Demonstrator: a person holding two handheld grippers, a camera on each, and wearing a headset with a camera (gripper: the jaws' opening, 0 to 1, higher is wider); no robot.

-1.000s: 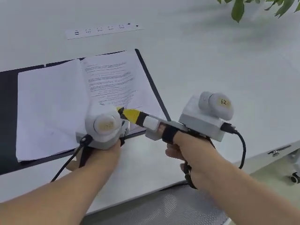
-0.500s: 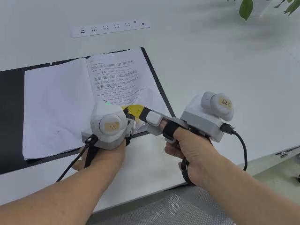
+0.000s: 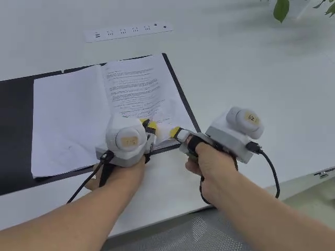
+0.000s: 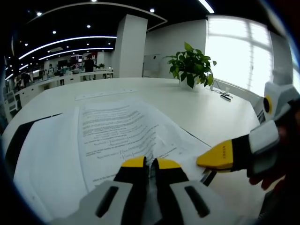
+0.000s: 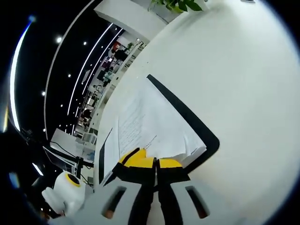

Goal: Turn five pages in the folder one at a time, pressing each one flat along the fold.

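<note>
The black folder (image 3: 13,130) lies open on the white table, with a blank sheet (image 3: 68,120) on its left side and a printed page (image 3: 136,89) on its right. My left gripper (image 3: 149,125) is shut, and its yellow tips (image 4: 150,164) rest together low over the printed page (image 4: 117,131). My right gripper (image 3: 175,132) comes in from the right, also shut. Its tips (image 5: 153,163) sit at the lower edge of the page stack (image 5: 154,126), close beside the left gripper. The right gripper (image 4: 225,154) also shows in the left gripper view. I cannot tell whether either holds a sheet.
A white power strip (image 3: 128,31) lies beyond the folder. A potted plant (image 4: 190,65) stands at the far right of the table (image 3: 251,68). The table's near edge runs just behind my hands, and a cable (image 3: 269,167) trails from the right gripper.
The right gripper's tips have drawn back rightward along the page's lower edge. The left gripper has stayed near the bottom of the printed page. The head camera has shifted slightly.
</note>
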